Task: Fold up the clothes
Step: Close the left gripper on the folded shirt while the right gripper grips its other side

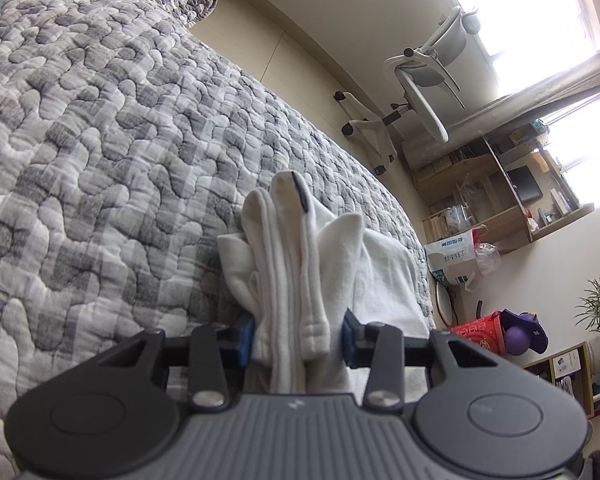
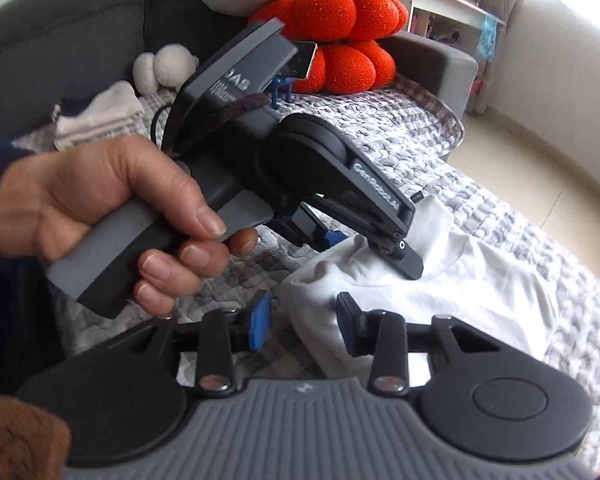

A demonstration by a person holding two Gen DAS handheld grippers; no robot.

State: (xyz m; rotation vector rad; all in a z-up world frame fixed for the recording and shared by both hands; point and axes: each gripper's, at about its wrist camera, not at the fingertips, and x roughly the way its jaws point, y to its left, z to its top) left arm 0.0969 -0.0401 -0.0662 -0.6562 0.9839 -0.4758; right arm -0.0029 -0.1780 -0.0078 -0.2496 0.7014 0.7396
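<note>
Quilt: the grey checked quilt (image 1: 100, 140) covers the bed and serves as the folding surface; it fills the left of the left wrist view.
Left gripper: the left gripper (image 1: 298, 334) has its 2 blue pads standing apart, with a bunched fold of the white garment (image 1: 296, 264) gathered up between them. Whether the pads actually pinch the cloth I cannot tell; a gap shows on the right side.
Left hand: the left hand (image 2: 100, 216) wraps the grey handle with fingers near the trigger, tilting the tool down onto the cloth, probably to carry an edge over.
Garment: most of it lies spread and rumpled on the quilt, toward the bed's edge.
Right gripper: the right gripper (image 2: 302, 322) hovers wide, holding nothing, just over the garment's near edge, likely ready to take a second point.
Containers: a red basket (image 1: 480, 334) on the floor holds a purple ball (image 1: 518, 340); beside it a white bag (image 1: 454, 256), contents unclear.
</note>
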